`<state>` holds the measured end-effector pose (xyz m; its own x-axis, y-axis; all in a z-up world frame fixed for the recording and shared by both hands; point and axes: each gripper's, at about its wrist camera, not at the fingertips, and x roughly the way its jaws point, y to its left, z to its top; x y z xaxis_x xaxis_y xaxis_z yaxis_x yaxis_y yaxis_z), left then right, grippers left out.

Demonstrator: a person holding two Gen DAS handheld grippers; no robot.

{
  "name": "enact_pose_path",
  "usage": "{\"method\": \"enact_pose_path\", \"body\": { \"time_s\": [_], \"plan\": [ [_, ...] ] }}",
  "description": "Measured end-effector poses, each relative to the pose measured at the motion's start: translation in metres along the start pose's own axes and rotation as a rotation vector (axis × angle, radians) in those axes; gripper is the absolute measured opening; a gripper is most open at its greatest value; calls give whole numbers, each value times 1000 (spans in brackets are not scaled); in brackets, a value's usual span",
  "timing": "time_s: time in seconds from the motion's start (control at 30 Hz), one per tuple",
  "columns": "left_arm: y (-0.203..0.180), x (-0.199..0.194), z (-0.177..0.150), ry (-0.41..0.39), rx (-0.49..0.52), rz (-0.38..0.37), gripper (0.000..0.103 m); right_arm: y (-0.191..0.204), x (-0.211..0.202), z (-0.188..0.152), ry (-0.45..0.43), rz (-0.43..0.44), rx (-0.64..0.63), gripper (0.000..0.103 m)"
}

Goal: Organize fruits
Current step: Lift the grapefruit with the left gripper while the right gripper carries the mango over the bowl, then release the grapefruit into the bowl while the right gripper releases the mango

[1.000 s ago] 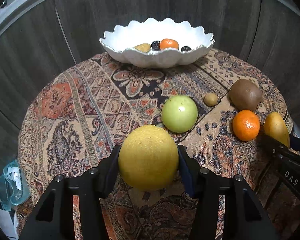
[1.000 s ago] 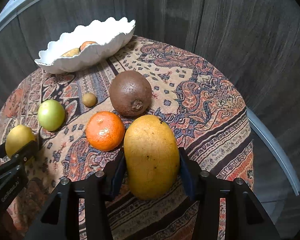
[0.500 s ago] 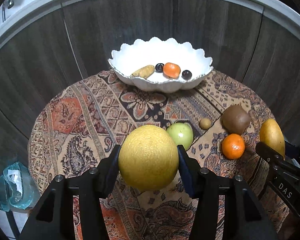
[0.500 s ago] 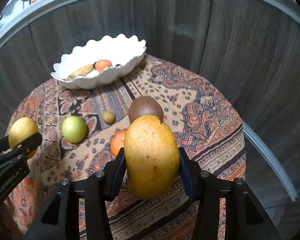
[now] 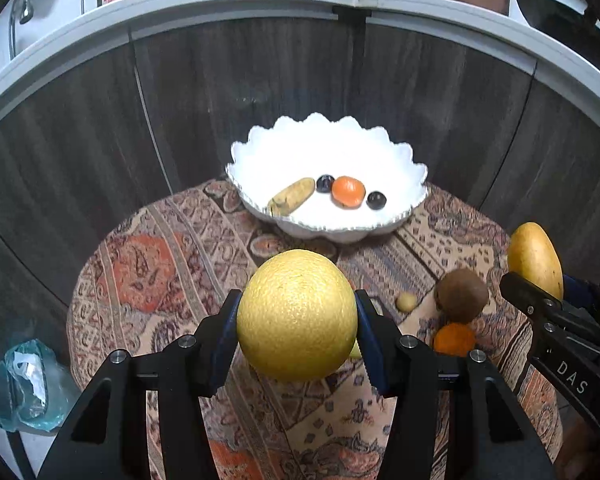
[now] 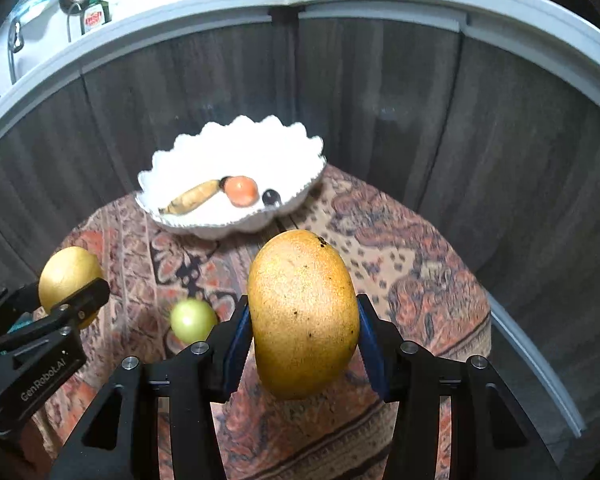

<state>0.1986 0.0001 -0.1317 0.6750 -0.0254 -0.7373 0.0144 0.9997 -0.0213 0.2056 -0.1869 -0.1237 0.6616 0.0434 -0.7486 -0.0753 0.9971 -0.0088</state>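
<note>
Faintly, "DAS" marks the right gripper [image 5: 540,280] clamping the mango [image 5: 534,258].

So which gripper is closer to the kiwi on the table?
Right. The right gripper, holding the mango, hangs just beside the kiwi. The left gripper, holding the yellow fruit, is farther off, across the cloth.

Green fruit [image 5: 355,351]: only sliver visible at 4 o'clock of yellow citrus [image 5: 297,314]. Orange [image 5: 454,339]: lower part hidden behind left gripper [image 5: 297,320]. Patterned tablecloth [image 6: 400,280]: blurred in right wrist view. Plastic bag [image 5: 24,388]: contents indistinct.
</note>
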Motion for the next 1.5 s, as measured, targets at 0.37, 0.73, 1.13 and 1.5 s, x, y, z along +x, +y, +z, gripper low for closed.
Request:
{"method": "enact_pose_path", "body": {
  "time_s": [0.37, 0.73, 1.13, 1.5],
  "plan": [
    [6, 14, 47, -36, 28, -9, 53, 11, 10, 50, -47, 2, -33, 50],
    [0, 52, 87, -29, 77, -27, 53, 4, 46, 90, -22, 28, -49, 50],
    [-3, 108, 112, 22, 80, -68, 53, 8, 100, 113, 34, 49, -71, 50],
    [-7, 157, 116, 83, 80, -82, 53, 6, 155, 125, 96, 47, -80, 50]
  ]
}}
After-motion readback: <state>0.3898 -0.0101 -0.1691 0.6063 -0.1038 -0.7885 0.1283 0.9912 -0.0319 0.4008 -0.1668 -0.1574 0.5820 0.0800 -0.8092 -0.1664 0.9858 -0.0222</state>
